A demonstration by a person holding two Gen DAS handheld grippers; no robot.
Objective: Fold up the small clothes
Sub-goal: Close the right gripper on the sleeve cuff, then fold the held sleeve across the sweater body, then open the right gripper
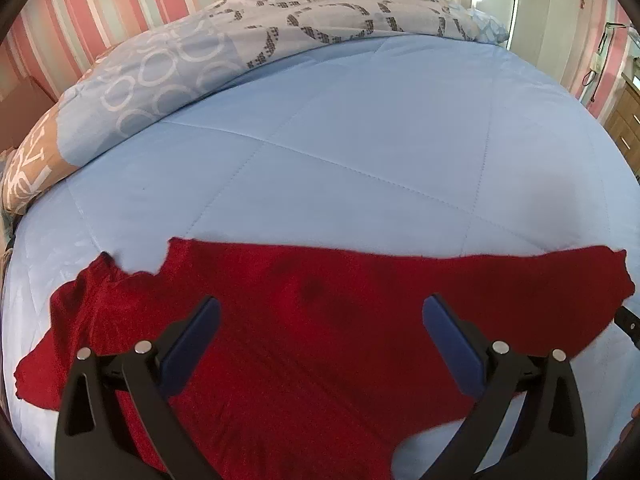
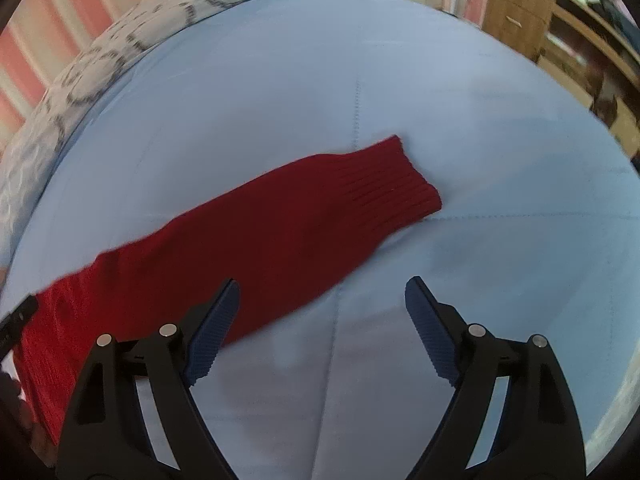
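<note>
A red knitted sweater point(image 1: 320, 320) lies spread flat on a light blue quilt point(image 1: 360, 140). My left gripper point(image 1: 320, 312) hangs over the sweater's body, open, its blue pads wide apart and empty. In the right wrist view one sleeve of the red sweater point(image 2: 280, 220) stretches up and to the right, ending in a ribbed cuff point(image 2: 392, 176). My right gripper point(image 2: 322, 292) stands open above the quilt just below that sleeve; its left pad point(image 2: 216, 332) overlaps the sleeve's lower edge, and nothing is gripped.
A patterned duvet point(image 1: 200, 52) is bunched along the far side of the bed. Striped pink wall point(image 1: 100, 0) lies behind it. Wooden drawers and shelves point(image 2: 540, 12) stand beyond the bed's right side. The tip of the other gripper point(image 2: 16, 316) shows at the left edge.
</note>
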